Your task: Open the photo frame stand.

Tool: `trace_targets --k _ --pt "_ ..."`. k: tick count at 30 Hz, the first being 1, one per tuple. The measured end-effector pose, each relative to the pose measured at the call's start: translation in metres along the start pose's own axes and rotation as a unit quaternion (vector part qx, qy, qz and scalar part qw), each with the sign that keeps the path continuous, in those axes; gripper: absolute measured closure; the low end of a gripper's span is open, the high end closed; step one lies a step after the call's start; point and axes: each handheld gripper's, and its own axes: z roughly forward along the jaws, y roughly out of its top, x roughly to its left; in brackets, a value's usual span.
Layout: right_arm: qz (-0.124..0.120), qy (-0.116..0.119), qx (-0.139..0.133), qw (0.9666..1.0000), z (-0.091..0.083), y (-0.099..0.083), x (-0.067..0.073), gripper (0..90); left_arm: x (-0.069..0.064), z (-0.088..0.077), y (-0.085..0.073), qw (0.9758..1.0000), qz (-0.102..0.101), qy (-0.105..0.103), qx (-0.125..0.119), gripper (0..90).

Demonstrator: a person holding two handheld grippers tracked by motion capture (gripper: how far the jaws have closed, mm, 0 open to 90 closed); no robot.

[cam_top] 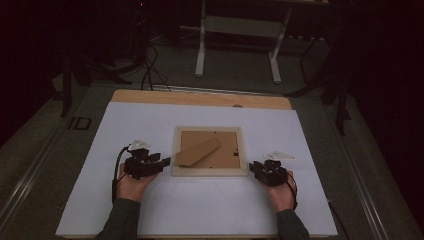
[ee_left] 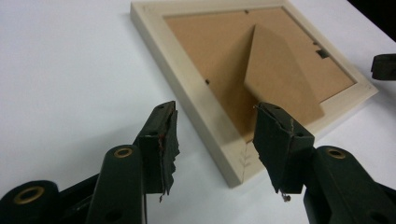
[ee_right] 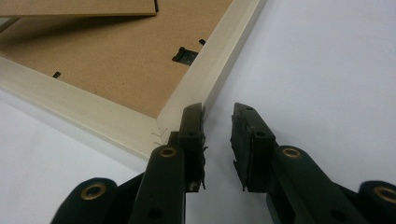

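A pale wooden picture frame (cam_top: pixel 210 171) lies face down in the middle of the white table, its brown backing board (cam_top: pixel 231 144) up and the easel stand (cam_top: pixel 197 152) slanting across it. My left gripper (cam_top: pixel 167 161) sits at the frame's near left corner. In the left gripper view its jaws (ee_left: pixel 215 135) stand wide apart above that corner of the frame (ee_left: pixel 187 84), gripping nothing. My right gripper (cam_top: pixel 252 166) rests at the near right corner. Its jaws (ee_right: pixel 218 126) are a small gap apart with nothing between them, the left one beside the frame (ee_right: pixel 219 51) corner.
A white sheet (cam_top: pixel 150 120) covers the table, with a wooden strip (cam_top: pixel 200 97) bare along the far edge. Beyond it, on the dark floor, stand white desk legs (cam_top: pixel 201 50) and cables (cam_top: pixel 150 70). The right gripper's tip (ee_left: pixel 384 66) shows past the frame in the left gripper view.
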Motion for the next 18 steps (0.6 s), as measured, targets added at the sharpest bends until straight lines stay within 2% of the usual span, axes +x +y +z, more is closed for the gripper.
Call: trace_targets --k 3,6,7,8,13,18 --pt "0.001 0.001 -0.002 1.0 0.0 0.0 -0.001 73.0 0.0 0.001 0.008 0.9999 0.0 -0.015 -0.003 50.0" --pt "0.002 0.002 -0.002 1.0 0.0 0.0 -0.001 72.8 0.0 0.002 0.013 0.9998 0.0 -0.022 -0.005 48.6" --pt "0.002 0.002 -0.002 1.0 0.0 0.0 -0.001 72.7 -0.002 0.005 0.021 0.9996 0.005 -0.028 0.0 48.6" --pt "0.002 0.001 -0.004 1.0 -0.001 0.0 -0.001 72.5 -0.003 0.006 0.024 0.9994 0.008 -0.032 0.004 45.4" --pt "0.003 0.002 -0.005 1.0 -0.001 0.0 -0.002 72.4 -0.007 0.018 0.034 0.9983 0.027 -0.046 0.023 42.8" --pt "0.005 0.002 -0.006 1.0 -0.001 0.0 -0.003 72.1 -0.01 0.037 0.045 0.9954 0.037 -0.078 0.042 42.2"
